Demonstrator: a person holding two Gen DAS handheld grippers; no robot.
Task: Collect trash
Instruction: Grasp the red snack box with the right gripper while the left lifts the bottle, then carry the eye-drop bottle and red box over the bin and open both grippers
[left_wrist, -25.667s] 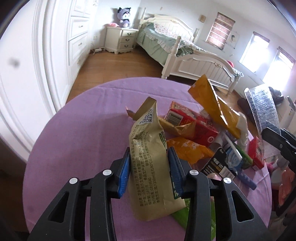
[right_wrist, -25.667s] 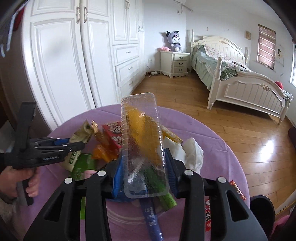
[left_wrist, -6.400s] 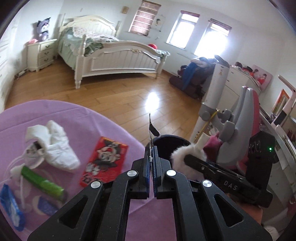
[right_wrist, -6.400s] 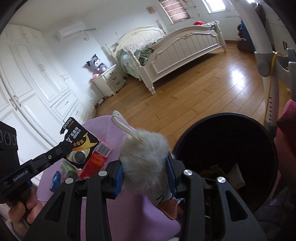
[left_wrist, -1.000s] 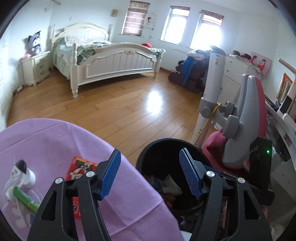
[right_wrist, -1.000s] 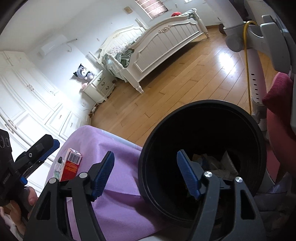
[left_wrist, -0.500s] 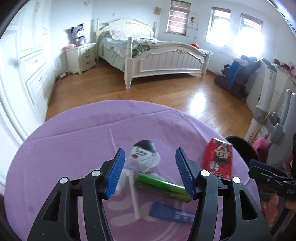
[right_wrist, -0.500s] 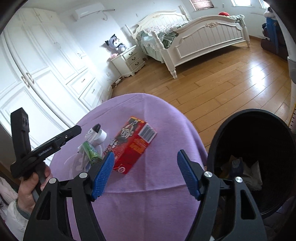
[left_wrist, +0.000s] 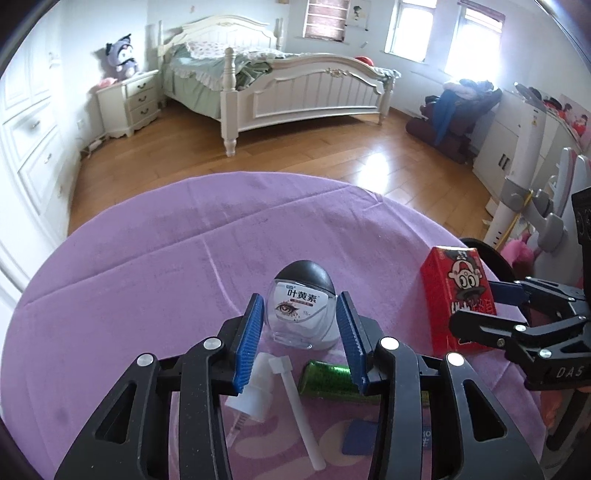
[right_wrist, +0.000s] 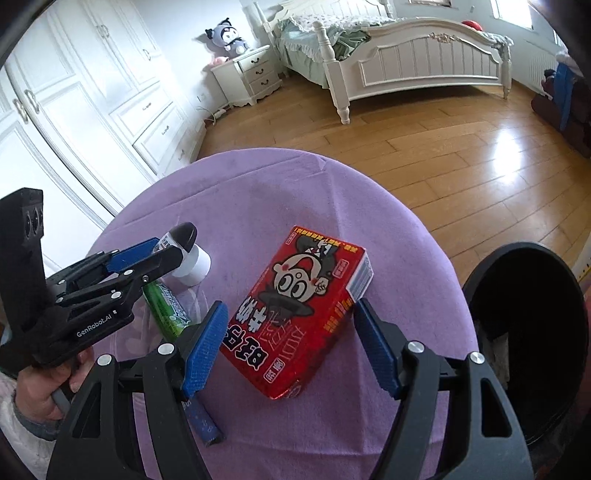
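Note:
A clear eye-drop bottle with a black cap (left_wrist: 303, 304) lies on the purple round table (left_wrist: 166, 258). My left gripper (left_wrist: 301, 317) is open with its jaws on either side of the bottle, not touching it. A red milk carton with a cartoon face (right_wrist: 299, 306) lies flat on the table. My right gripper (right_wrist: 291, 336) is open and straddles the carton's near end. The carton also shows in the left wrist view (left_wrist: 458, 295), as does the right gripper (left_wrist: 491, 306). The left gripper (right_wrist: 147, 254) and the bottle (right_wrist: 181, 236) show in the right wrist view.
A green tube (left_wrist: 332, 376), a white nozzle piece (left_wrist: 255, 384), a white stick (left_wrist: 295, 398) and a blue packet (right_wrist: 201, 421) lie on the table near me. A black trash bin (right_wrist: 532, 332) stands past the table's right edge. Beyond are a wood floor and a bed (left_wrist: 295, 85).
Both grippers have moved forward and lower over the table. The left now brackets the eye-drop bottle and the right now brackets the red carton. Both stay open.

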